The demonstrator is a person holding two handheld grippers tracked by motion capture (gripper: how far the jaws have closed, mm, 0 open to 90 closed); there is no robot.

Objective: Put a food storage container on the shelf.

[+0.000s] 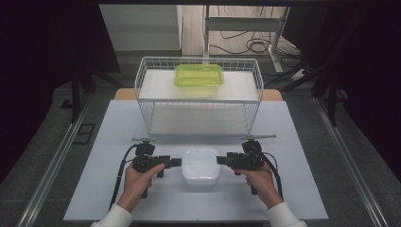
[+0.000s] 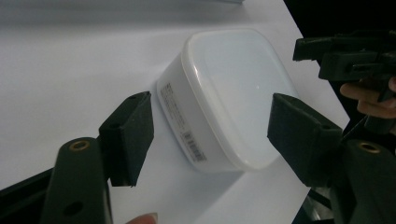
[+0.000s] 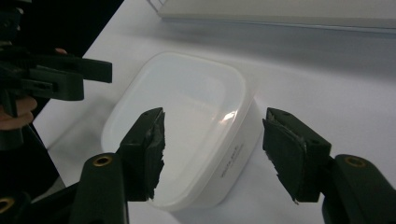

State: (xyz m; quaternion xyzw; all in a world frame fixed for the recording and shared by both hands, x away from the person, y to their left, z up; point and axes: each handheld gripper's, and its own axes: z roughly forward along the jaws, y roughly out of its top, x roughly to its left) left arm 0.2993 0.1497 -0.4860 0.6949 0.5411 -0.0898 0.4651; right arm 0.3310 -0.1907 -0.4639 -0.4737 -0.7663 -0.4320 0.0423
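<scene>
The white lidded container sits on the desk near its front edge, midway between the two hands, lid on; behind it stands the wire basket with a green lidded container up on its top shelf; the white box is not lifted yet, so by my reading this is the approach to a two-handed pick-up, and the grasp, the lift and any placing are all left to do.

Left tool comes in level from the left side of the box; in the left gripper view its jaws stand part open with the box's end framed between them, pads clear of the plastic, nothing clamped; released, then.

Right tool mirrors it from the right; in the right gripper view the jaws straddle a corner of the lid, part open, the worn pads hanging above and beside the box without pressing it, as far as I can judge; holding nothing.

Both tips look just beside the box's walls in the high view; contact I cannot confirm.
</scene>
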